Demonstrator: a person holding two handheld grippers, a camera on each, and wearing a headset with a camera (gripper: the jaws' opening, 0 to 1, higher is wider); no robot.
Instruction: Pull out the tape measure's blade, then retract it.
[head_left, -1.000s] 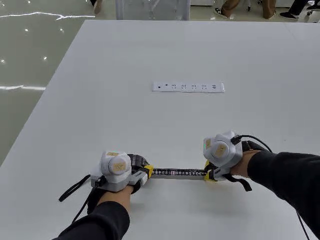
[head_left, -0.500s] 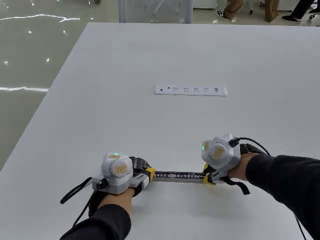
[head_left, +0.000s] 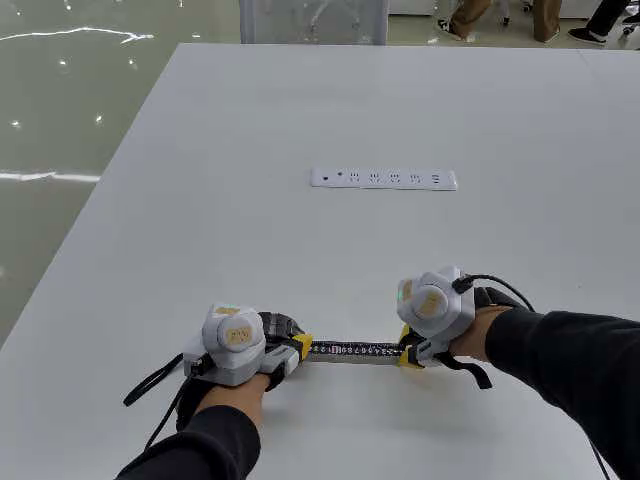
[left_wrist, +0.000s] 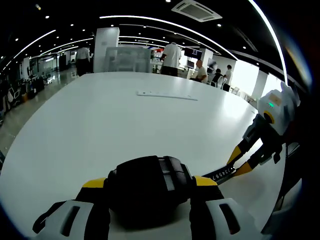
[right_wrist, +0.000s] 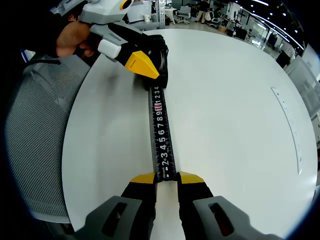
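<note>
left gripper (left_wrist: 150, 184) — clamps tape case (left_wrist: 145, 172) | right gripper (right_wrist: 167, 178) — pinches blade (right_wrist: 160, 127) tip

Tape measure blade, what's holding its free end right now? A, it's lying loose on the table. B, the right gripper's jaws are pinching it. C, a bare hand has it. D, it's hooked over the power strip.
B: in the right gripper view, the right gripper has its jaws closed on the end of the blade, which runs back to the case clamped in the left gripper.
</note>
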